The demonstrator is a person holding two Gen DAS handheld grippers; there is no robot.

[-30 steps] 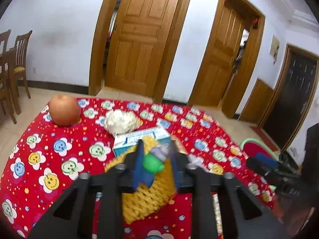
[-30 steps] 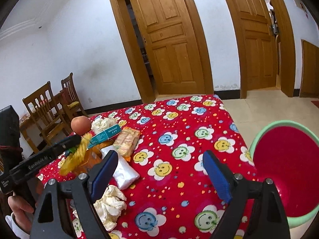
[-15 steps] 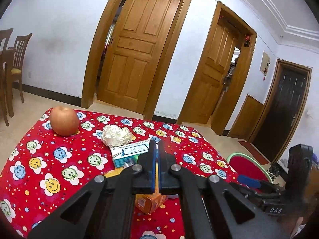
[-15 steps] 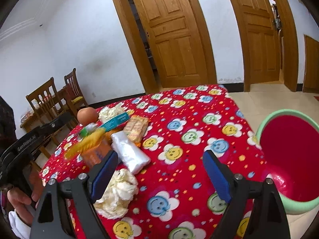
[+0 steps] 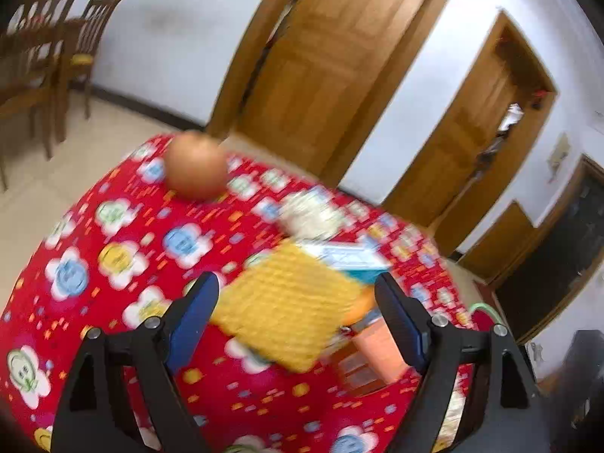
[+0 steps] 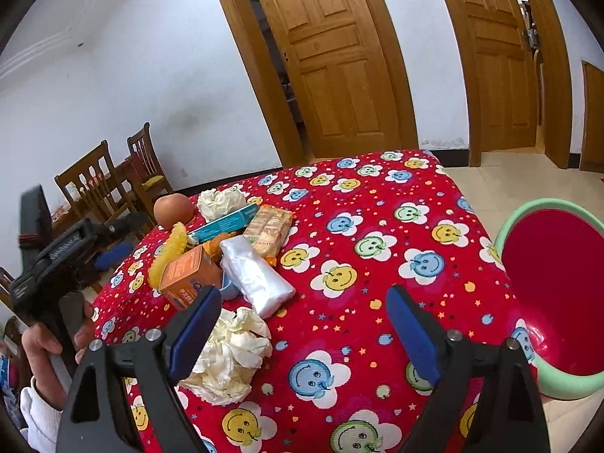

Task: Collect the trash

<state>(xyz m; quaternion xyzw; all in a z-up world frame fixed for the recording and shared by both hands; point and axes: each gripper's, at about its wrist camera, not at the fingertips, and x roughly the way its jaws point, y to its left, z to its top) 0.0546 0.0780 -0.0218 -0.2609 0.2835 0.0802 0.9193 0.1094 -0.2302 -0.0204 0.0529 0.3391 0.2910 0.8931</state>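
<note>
Your left gripper (image 5: 296, 313) is spread wide and holds nothing; the yellow mesh cloth (image 5: 287, 305) lies between its fingers, atop the orange carton (image 5: 373, 343). Far left sits the apple (image 5: 196, 164). Your right gripper (image 6: 304, 330) is released too, with the crumpled tissue (image 6: 230, 355) just beside its left finger and the clear plastic bag (image 6: 255, 275) farther in. The red bin (image 6: 562, 290) stands off the table's right edge.
</note>
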